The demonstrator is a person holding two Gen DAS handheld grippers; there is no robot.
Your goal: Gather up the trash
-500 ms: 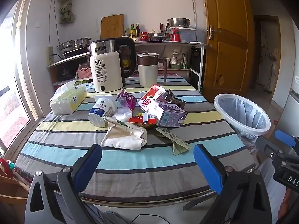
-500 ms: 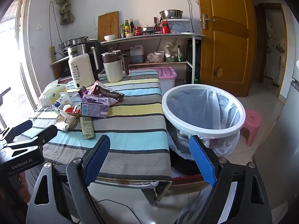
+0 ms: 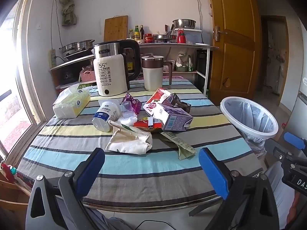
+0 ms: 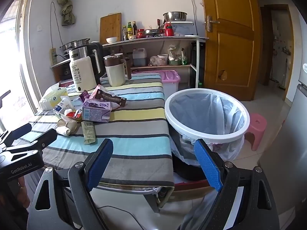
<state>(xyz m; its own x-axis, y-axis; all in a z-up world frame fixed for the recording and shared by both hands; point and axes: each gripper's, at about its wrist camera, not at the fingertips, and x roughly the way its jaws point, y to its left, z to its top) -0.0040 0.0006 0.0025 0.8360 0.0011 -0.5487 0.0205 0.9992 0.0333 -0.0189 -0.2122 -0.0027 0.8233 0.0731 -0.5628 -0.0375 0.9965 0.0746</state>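
Through the left wrist camera we see our left tongs [image 3: 151, 169] spread wide with nothing between the blue pads, poised over the near edge of the striped counter [image 3: 134, 164]. Just ahead of them lies the trash heap: a crumpled cream bag [image 3: 130, 140], a flat green wrapper [image 3: 179, 143] to its right, and behind these a purple carton [image 3: 172, 117], a tipped white bottle [image 3: 106, 115], a red packet [image 3: 146, 123] and a red-and-white carton [image 3: 157, 99]. Farther back stand a kettle [image 3: 113, 71] and a beige jug [image 3: 153, 72], with a tissue pack [image 3: 72, 103] off to the left. The lined bin [image 3: 249, 117] sits well to the right of these tongs, and only a corner of the other tool shows at the right edge. The right wrist camera gives us what the first cannot: our right tongs [image 4: 153, 163], equally wide open and empty, point at the gap between counter edge and bin [image 4: 207, 113], so we look straight into the bin's liner. Here the heap lies ahead to the left, the green wrapper [image 4: 88, 131] nearest, the purple carton [image 4: 96, 113] beyond it. A pink stool [image 4: 257, 127] and a pink box [image 4: 170, 80] appear only here.
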